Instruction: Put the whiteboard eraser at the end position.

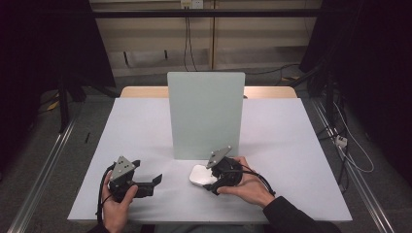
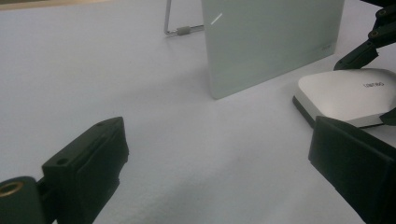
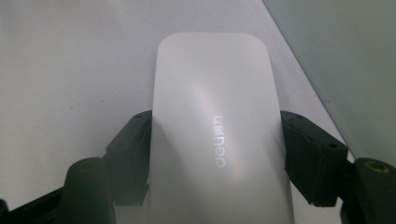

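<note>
White mouse pinched at the foot of the upright panel

Bench surface, pale grey, takes up the middle of the high view, with a pale green upright panel standing at its centre. Just below the panel's lower right corner lies a white mouse, flat on the bench and near the panel's foot. The right tool, held by a hand coming in from the lower right, is pinching this mouse: in the right gripper view both black jaws press against the long sides of the white shell, which bears a light printed logo. The left tool, at the lower left of the high view, rests on the bench well apart from the mouse, its jaws spread with only bare bench between them in the left gripper view. That view also shows the mouse at its right edge and the panel at upper centre, propped by a thin metal stand behind it.
</note>
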`<state>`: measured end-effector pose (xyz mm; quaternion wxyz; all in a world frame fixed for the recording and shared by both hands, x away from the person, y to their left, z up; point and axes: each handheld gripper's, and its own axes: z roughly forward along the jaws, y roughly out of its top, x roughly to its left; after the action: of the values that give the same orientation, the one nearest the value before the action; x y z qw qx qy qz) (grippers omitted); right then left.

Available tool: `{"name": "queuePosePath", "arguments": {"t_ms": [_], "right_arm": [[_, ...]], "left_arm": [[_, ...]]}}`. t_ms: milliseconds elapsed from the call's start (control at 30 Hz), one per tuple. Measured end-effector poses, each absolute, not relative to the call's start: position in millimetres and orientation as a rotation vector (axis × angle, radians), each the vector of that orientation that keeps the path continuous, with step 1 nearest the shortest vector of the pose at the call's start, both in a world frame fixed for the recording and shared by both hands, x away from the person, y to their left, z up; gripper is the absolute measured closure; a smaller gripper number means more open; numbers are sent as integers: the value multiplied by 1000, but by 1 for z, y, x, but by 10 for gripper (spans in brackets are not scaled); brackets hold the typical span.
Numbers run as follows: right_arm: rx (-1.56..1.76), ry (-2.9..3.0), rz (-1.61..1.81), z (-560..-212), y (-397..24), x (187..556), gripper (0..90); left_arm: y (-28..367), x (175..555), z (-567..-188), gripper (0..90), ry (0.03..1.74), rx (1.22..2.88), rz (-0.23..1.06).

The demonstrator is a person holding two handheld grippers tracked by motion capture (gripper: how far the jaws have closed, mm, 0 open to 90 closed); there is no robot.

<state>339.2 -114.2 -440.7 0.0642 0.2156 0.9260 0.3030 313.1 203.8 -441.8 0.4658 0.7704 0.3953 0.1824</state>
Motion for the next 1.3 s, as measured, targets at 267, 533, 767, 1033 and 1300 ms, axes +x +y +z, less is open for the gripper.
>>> {"name": "queuePosePath", "arguments": {"t_ms": [267,533,767,1033,1300], "right_arm": [[682,2799,908,-443,-114,340,264],[697,2762,950,-441,-116,341,91],[753,2689,1023,-435,-121,341,75],[854,2592,1089,-431,-131,341,78],[951,2494,1167,-428,-141,341,71]], "left_arm": [[204,313,-442,45,974,1888,448],[204,313,-441,45,974,1886,447],[203,314,-442,45,978,1889,446],[203,314,-442,45,979,1888,445],[203,315,-443,45,987,1885,433]]}}
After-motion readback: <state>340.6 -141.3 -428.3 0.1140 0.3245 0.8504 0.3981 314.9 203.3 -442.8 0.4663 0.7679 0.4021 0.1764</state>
